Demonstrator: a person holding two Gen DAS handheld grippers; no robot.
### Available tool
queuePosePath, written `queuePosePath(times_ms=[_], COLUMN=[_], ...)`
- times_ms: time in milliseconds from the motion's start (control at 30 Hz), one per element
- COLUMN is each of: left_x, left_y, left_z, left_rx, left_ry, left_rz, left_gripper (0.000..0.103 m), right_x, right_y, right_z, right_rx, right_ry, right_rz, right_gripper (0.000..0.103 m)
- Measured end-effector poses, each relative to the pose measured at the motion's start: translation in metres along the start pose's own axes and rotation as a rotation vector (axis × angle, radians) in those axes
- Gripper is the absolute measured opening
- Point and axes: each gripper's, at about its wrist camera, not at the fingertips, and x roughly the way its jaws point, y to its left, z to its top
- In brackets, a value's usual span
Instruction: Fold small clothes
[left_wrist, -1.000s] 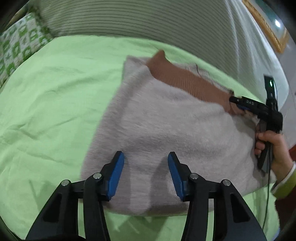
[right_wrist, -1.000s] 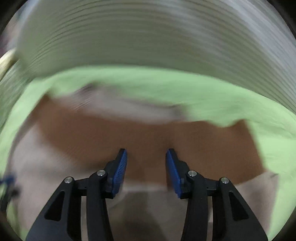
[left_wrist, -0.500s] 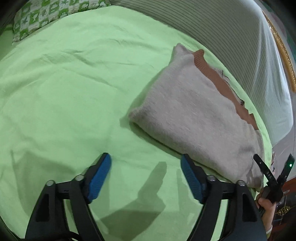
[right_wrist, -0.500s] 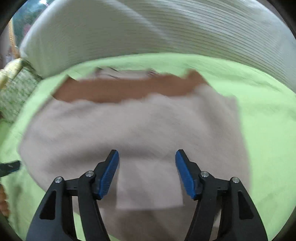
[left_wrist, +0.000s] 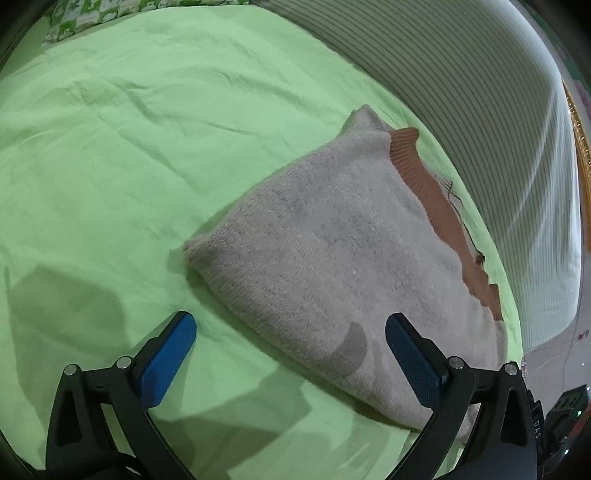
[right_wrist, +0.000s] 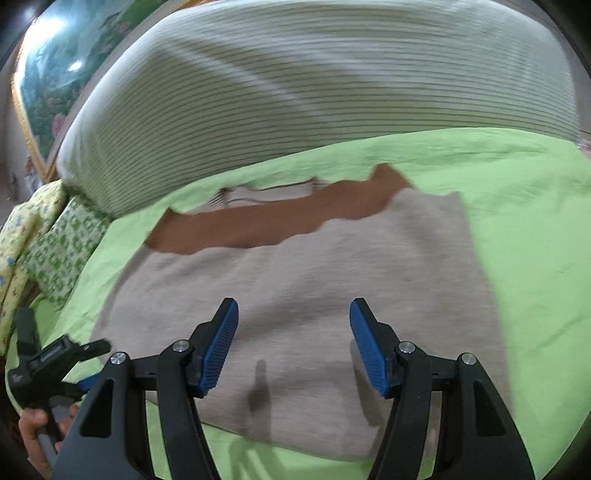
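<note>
Both my grippers, left (left_wrist: 290, 354) and right (right_wrist: 293, 343), hang spread and empty over the folded sweater (left_wrist: 343, 258): soft, limp knit, best pinched at a corner.

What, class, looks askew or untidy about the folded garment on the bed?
The fold on the beige sweater is not squared up. Its brown ribbed band sticks out past the top layer along the far edge with a wavy outline, and one brown corner pokes up. Both grippers, left and right, are open.
</note>
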Motion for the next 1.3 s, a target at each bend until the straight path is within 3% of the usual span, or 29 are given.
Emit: queuePosePath(times_ms=[100, 167, 267, 333, 433, 500, 567, 600, 667, 700, 733, 767, 800, 900, 933, 967, 1000, 1100, 1233, 1267, 1300], left_x=[0.0, 0.002, 0.0, 0.0, 0.003, 0.005, 0.008, 0.009, 0.012, 0.013, 0.014, 0.015, 0.014, 0.002, -0.004, -0.011, -0.018, -0.036, -0.062, -0.065, -0.061], left_y=[0.001, -0.002, 0.001, 0.001, -0.001, -0.003, -0.005, -0.006, -0.012, -0.015, -0.016, -0.017, -0.019, -0.035, -0.042, -0.049, -0.06, -0.105, -0.188, -0.207, -0.237], left_z=[-0.001, -0.001, -0.003, -0.002, 0.0, 0.004, 0.008, 0.011, 0.014, 0.015, 0.017, 0.019, 0.02, 0.019, 0.018, 0.017, 0.015, 0.008, -0.021, -0.031, -0.052], left_rx=[0.015, 0.034, 0.041, 0.033, 0.032, 0.03, 0.021, 0.022, 0.053, 0.074, 0.086, 0.087, 0.087, 0.159, 0.18, 0.202, 0.23, 0.35, 0.59, 0.651, 0.759], left_ry=[-0.009, -0.011, -0.02, -0.029, -0.044, -0.057, -0.067, -0.079, -0.093, -0.095, -0.088, -0.067, -0.053, -0.094, -0.108, -0.121, -0.135, -0.159, -0.202, -0.191, -0.129], left_rz=[0.002, 0.01, 0.013, 0.012, 0.025, 0.034, 0.035, 0.029, 0.039, 0.048, 0.018, -0.039, -0.064, -0.048, -0.053, -0.064, -0.081, -0.138, -0.259, -0.304, -0.367], left_gripper=[0.102, 0.102, 0.102, 0.102, 0.102, 0.102, 0.102, 0.1, 0.082, 0.061, 0.034, 0.023, 0.018, 0.014, 0.013, 0.013, 0.013, 0.012, 0.011, 0.011, 0.012], right_x=[0.021, 0.046, 0.097, 0.134, 0.163, 0.172, 0.162, 0.15, 0.115, 0.094, 0.08, 0.063, 0.051, 0.028, 0.033, 0.031, 0.03, 0.029, 0.029, 0.025, 0.02], right_y=[0.022, 0.037, 0.053, 0.065, 0.069, 0.06, 0.051, 0.048, 0.041, 0.037, 0.031, 0.024, 0.016, -0.014, -0.024, -0.035, -0.042, -0.057, -0.073, -0.081, -0.09], right_z=[0.0, 0.008, 0.028, 0.038, 0.064, 0.078, 0.084, 0.083, 0.073, 0.064, 0.056, 0.046, 0.039, 0.017, 0.013, 0.008, 0.007, 0.009, 0.015, 0.017, 0.018], right_rx=[-0.037, -0.077, -0.096, -0.14, -0.132, -0.041, 0.04, 0.033, 0.043, 0.038, 0.036, 0.04, 0.047, 0.083, 0.092, 0.123, 0.163, 0.222, 0.347, 0.397, 0.437], right_ry=[0.062, 0.101, 0.214, 0.269, 0.194, 0.167, 0.136, 0.166, 0.115, 0.093, 0.084, 0.08, 0.082, 0.105, 0.136, 0.129, 0.107, 0.108, 0.111, 0.105, 0.091], right_rz=[0.067, 0.084, 0.138, 0.081, 0.035, 0.04, 0.065, 0.059, 0.067, 0.054, 0.043, 0.03, 0.024, -0.038, -0.071, -0.049, -0.022, 0.019, 0.112, 0.15, 0.176], right_gripper=[0.058, 0.045, 0.045, 0.045, 0.045, 0.045, 0.045, 0.045, 0.045, 0.045, 0.045, 0.045, 0.045, 0.045, 0.041, 0.03, 0.027, 0.026, 0.027, 0.027, 0.027])
